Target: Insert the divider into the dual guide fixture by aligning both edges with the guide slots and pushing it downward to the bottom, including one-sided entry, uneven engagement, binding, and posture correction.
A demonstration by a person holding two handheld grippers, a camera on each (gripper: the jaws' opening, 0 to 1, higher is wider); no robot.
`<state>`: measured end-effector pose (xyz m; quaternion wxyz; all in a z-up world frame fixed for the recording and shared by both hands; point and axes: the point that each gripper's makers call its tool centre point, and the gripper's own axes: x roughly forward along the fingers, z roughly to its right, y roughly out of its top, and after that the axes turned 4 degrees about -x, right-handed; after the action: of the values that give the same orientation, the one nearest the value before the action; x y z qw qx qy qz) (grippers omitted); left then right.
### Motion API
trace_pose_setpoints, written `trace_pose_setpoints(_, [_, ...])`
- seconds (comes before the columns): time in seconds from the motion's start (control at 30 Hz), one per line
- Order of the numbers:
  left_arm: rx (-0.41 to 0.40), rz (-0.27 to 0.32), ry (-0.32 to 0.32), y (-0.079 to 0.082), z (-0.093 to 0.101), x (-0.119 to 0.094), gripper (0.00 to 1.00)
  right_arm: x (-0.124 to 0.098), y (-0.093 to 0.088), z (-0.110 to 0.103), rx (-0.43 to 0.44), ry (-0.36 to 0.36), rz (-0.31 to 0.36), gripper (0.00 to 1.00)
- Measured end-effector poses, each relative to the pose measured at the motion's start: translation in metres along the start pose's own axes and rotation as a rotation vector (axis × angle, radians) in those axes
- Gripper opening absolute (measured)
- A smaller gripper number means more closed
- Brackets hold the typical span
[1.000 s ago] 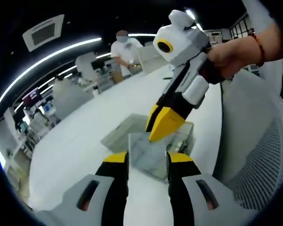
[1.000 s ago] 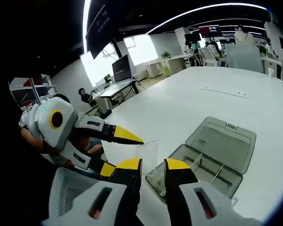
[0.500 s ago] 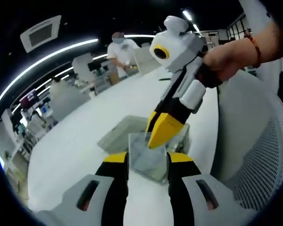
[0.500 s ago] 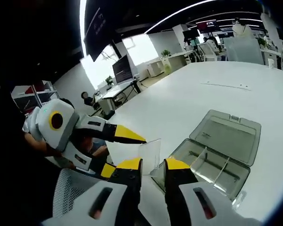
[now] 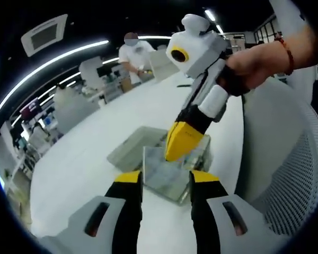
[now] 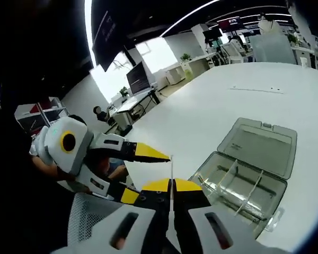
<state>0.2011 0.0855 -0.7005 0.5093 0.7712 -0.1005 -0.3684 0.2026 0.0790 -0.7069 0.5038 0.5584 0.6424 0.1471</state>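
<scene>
Left gripper [image 5: 165, 182]: jaws spread either side of the divider [image 5: 167, 172], not pinching.
Right gripper [image 6: 172, 186]: clamped on its edge, held above the desk [image 6: 201, 100].
Handling: thin, clear, light, stiff — likely slippery; grip edges.
Views: right gripper view shows the open fixture [image 6: 244, 188], slots still empty.

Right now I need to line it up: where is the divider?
The divider is pinched in the right gripper, seen edge-on in the right gripper view, left of the open clear fixture box, not yet in it.
</scene>
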Motion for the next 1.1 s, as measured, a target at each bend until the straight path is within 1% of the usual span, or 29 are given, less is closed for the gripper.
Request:
trace_pose_setpoints(0.07, [0.006,0.004,0.011,0.001,-0.002,0.0,0.35,0.0,0.0,-0.001,0.021,0.011,-0.004,0.0])
trace_pose_setpoints(0.13, [0.032,0.003,0.021,0.002,-0.004,0.0,0.38,0.0,0.0,-0.006,0.049,0.028,-0.003,0.0])
trace_pose_setpoints(0.17, [0.044,-0.001,0.019,0.002,-0.003,0.001,0.38,0.001,0.001,-0.011,0.088,0.054,0.004,0.0])
trace_pose_setpoints(0.23, [0.084,-0.006,0.008,0.003,-0.001,0.002,0.38,0.001,0.006,-0.015,0.113,0.081,0.026,0.0])
trace_pose_setpoints(0.3, [0.115,0.004,0.012,0.006,0.0,0.003,0.35,0.002,0.005,-0.018,0.127,0.097,0.012,0.0])
trace_pose_setpoints(0.37, [0.14,-0.014,0.013,0.004,0.001,0.003,0.35,0.003,0.005,-0.018,0.125,0.093,0.009,0.0])
trace_pose_setpoints(0.5, [0.153,-0.006,0.017,0.005,0.0,0.003,0.34,0.0,0.006,-0.018,0.128,0.1,0.013,0.0])
trace_pose_setpoints(0.67, [0.179,-0.015,0.024,0.005,-0.002,0.002,0.34,0.001,0.007,-0.018,0.089,0.092,0.019,0.0])
trace_pose_setpoints(0.77, [0.175,-0.016,0.027,0.004,-0.002,0.003,0.34,0.001,0.008,-0.018,0.075,0.086,0.022,0.0])
trace_pose_setpoints(0.87, [0.177,-0.035,0.035,-0.001,-0.004,0.002,0.34,-0.003,0.016,-0.015,0.078,0.079,0.058,0.01])
trace_pose_setpoints(0.93, [0.172,-0.042,0.035,-0.004,-0.003,0.002,0.34,-0.005,0.018,-0.015,0.081,0.083,0.058,0.0])
trace_pose_setpoints(1.1, [0.176,-0.048,0.039,-0.005,-0.004,0.001,0.34,-0.002,0.016,-0.016,0.081,0.082,0.049,0.0])
